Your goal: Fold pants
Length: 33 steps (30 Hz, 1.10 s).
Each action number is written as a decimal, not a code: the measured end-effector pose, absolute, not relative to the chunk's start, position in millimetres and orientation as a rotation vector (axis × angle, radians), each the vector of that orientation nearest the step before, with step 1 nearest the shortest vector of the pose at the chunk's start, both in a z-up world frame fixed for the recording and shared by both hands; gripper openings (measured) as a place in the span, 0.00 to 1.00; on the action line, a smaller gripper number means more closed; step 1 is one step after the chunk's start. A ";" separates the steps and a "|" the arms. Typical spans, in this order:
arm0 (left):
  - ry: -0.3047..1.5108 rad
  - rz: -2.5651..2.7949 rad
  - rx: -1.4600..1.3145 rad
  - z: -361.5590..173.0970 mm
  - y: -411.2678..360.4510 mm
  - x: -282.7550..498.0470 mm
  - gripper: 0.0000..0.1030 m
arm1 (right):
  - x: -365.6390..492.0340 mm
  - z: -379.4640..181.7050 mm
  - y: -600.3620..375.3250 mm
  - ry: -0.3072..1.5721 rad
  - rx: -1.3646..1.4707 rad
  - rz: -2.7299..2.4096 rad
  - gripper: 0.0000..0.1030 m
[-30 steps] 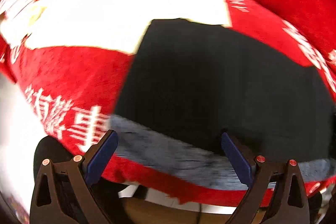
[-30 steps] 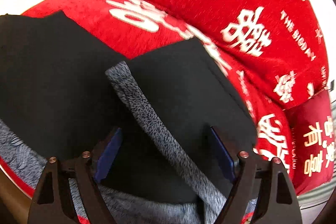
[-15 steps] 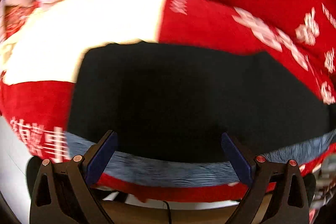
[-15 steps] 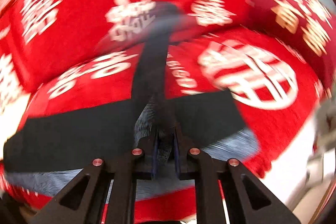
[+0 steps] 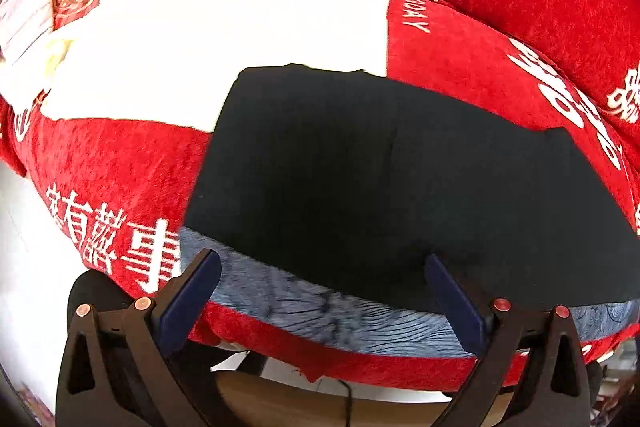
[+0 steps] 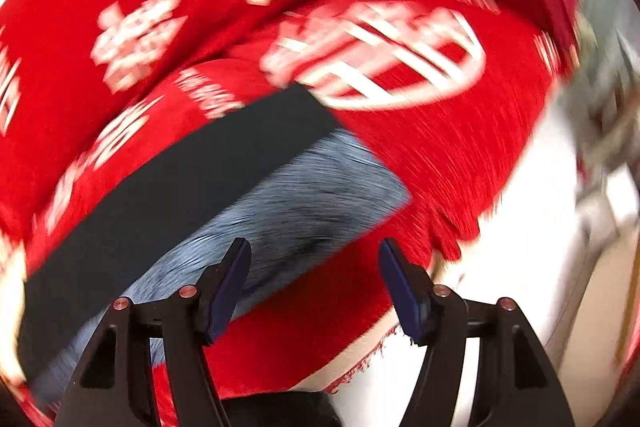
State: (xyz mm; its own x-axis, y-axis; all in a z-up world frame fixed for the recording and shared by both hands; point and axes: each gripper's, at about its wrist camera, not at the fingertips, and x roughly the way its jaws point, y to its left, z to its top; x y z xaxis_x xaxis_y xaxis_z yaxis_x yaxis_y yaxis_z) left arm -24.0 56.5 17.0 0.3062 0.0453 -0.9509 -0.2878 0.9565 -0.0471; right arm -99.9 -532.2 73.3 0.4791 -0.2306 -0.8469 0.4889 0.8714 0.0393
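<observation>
**Lying flat: black pants on the red cover**

Looking along the left gripper (image 5: pixel 320 301), the view takes in a white cloth (image 5: pixel 224 39) beyond the pants (image 5: pixel 392 183); only the blurred right wrist view shows the cover's fringed edge (image 6: pixel 360 363) and pale floor. Both the left gripper and the right gripper (image 6: pixel 314 285) are spread apart, holding nothing, poised just over the near edge of the pants. The pants lie as a black rectangle, their grey fleecy lining (image 6: pixel 304 203) showing along that edge, on the red blanket (image 5: pixel 112 167).

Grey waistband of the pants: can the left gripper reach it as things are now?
Probably yes: the left gripper is open, the grey waistband lies exposed between its fingers, nothing covering it.
</observation>
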 end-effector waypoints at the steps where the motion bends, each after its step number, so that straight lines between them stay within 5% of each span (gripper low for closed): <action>1: 1.247 0.200 -0.207 17.2 48.4 -23.9 0.99 | -92.8 74.0 -516.5 0.984 0.265 -0.395 0.69; 9: 1.224 0.049 0.129 -3.7 -48.5 -27.8 1.00 | -68.0 33.4 -411.2 1.157 0.051 -0.090 0.85; 18: 1.241 0.191 -0.086 17.8 6.3 7.8 1.00 | -53.8 63.7 -429.3 1.114 0.087 -0.238 0.85; 26: 1.270 0.122 0.005 -5.7 -68.4 59.5 1.00 | 31.0 44.8 -311.2 1.160 -0.068 0.036 0.86; 33: 1.259 0.121 0.004 -9.0 -53.6 66.0 1.00 | 39.1 36.7 -393.2 1.174 0.008 -0.057 0.89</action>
